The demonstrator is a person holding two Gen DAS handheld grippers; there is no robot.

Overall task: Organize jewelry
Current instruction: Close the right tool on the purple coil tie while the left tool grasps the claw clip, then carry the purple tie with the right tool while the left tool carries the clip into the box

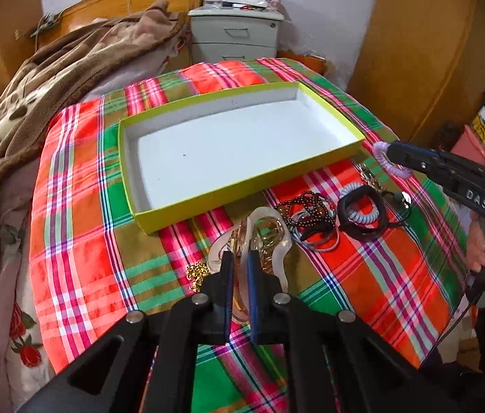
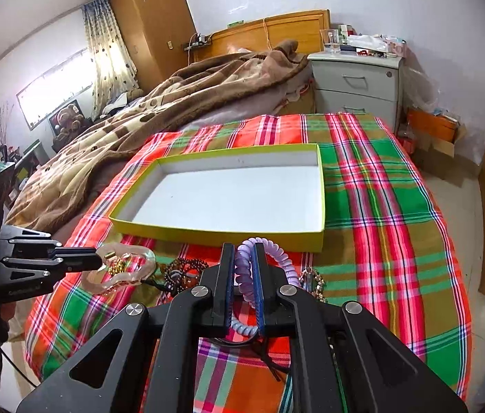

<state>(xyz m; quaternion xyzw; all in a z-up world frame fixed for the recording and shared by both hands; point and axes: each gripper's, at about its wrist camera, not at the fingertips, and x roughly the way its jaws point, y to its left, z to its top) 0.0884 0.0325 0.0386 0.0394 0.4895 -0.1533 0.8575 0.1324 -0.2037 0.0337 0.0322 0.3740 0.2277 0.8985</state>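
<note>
Left gripper (image 1: pixel 240 258): black two-finger tool with blue pads, jaws clamped on the rim of a clear, wavy-edged plastic ring-shaped piece (image 1: pixel 278 237); gold chain shows through it.
Right gripper (image 2: pixel 244 251): same build, jaws pressed together on a lilac spiral coil hair tie (image 2: pixel 277 254), a springy telephone-cord loop bulging out to the right of the fingers.
Clear piece, lie: seen from the right wrist view it hangs off the left fingertips, its long axis running roughly sideways along the near edge of the cloth, just above it.
Loose pile: dark beaded bracelets (image 1: pixel 306 206), a white spiral coil tie (image 1: pixel 363 215) ringed by a black band (image 1: pixel 363 203), thin grey elastic bands (image 1: pixel 321 242) and a small gold chain (image 1: pixel 196 273), all lying on the cloth between the two grippers.
Box: shallow rectangular cardboard tray, lime-yellow outside, white inside (image 2: pixel 321 186), just beyond the pile, long axis across the view.
Surface: red, green and olive plaid cloth (image 2: pixel 380 206), smooth weave.
Beyond: brown fleecy blanket (image 2: pixel 173 103); grey bedside drawer unit (image 2: pixel 356 86).
</note>
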